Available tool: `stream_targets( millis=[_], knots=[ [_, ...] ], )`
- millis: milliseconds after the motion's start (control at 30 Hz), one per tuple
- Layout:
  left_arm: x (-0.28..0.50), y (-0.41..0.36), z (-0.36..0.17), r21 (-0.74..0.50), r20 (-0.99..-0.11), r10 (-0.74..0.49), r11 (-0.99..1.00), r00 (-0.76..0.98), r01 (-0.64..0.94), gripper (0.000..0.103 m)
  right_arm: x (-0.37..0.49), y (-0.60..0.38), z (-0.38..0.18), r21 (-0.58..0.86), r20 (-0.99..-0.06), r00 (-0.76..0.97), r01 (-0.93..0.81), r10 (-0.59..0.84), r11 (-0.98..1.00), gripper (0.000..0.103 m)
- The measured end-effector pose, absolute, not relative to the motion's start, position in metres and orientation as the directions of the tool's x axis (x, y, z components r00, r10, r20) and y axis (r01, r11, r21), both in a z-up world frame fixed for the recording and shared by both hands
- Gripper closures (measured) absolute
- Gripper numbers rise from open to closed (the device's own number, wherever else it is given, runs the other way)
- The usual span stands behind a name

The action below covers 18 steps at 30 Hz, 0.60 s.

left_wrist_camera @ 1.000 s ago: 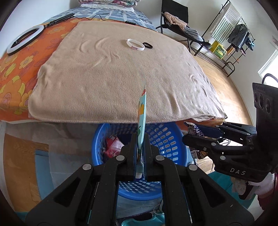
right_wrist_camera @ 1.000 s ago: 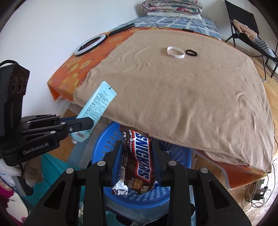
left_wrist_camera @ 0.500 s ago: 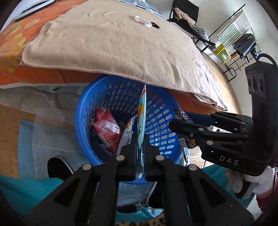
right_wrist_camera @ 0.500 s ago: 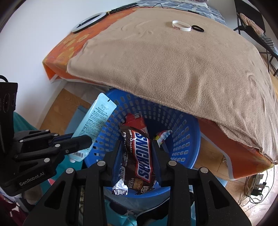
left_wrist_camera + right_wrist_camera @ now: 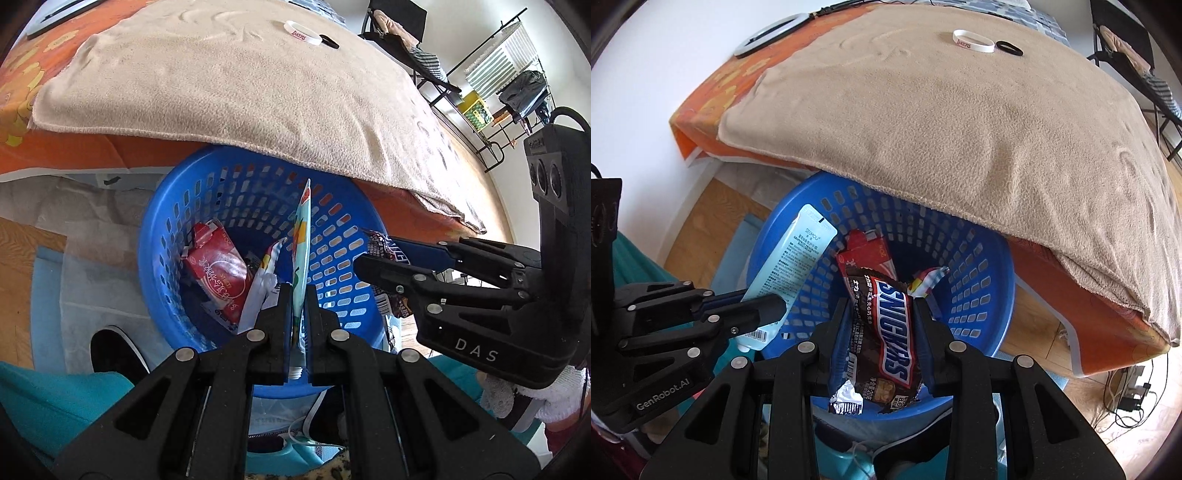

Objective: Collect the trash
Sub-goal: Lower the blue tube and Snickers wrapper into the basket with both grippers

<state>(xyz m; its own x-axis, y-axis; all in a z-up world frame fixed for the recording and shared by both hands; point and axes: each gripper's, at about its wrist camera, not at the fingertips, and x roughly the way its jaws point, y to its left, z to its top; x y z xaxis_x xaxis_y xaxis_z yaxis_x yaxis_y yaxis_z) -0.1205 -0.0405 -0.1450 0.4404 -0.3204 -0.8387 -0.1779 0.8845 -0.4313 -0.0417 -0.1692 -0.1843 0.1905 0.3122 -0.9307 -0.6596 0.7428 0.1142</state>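
Note:
A round blue basket point(image 5: 173, 206) point(image 5: 1001, 295) stands on the floor, partly under the bed's edge. Inside lie a red packet point(image 5: 218, 269) point(image 5: 868, 251) and a crumpled white wrapper point(image 5: 258, 291). My left gripper point(image 5: 298, 291) is shut on a flat pale-blue cream tube point(image 5: 302, 236) point(image 5: 798, 266), held edge-on above the basket. My right gripper point(image 5: 882, 306) is shut on a brown Snickers wrapper point(image 5: 886, 332), also over the basket; from the left wrist view it point(image 5: 384, 258) shows at the basket's right rim.
A beige blanket point(image 5: 240, 81) point(image 5: 960, 110) covers the bed over an orange flowered sheet point(image 5: 701, 110). A white wristband point(image 5: 304, 35) point(image 5: 973, 41) and a black hair tie point(image 5: 1009, 48) lie on it. A black shoe point(image 5: 114, 350) stands beside the basket. A chair and clothes rack point(image 5: 517, 74) lie beyond.
Both grippers have sunk and tipped downward, so the basket's inside and the trash in it now show. Each keeps its grip unchanged.

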Motion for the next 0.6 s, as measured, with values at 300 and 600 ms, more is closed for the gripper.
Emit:
stream_targets(
  millis=[300, 600],
  knots=[
    [-0.119, -0.041, -0.154, -0.43, -0.849, -0.32, 0.881, 0.421, -0.197, 0.1, -0.04, -0.181, -0.182, 0.104, -0.932, 0.206, -0.638, 0.299, 0.763, 0.072],
    [-0.121, -0.038, -0.156, -0.428, -0.854, -0.313, 0.877, 0.416, -0.219, 0.1, -0.04, -0.178, -0.188, 0.106, -0.935, 0.196, -0.643, 0.296, 0.758, 0.072]
  ],
)
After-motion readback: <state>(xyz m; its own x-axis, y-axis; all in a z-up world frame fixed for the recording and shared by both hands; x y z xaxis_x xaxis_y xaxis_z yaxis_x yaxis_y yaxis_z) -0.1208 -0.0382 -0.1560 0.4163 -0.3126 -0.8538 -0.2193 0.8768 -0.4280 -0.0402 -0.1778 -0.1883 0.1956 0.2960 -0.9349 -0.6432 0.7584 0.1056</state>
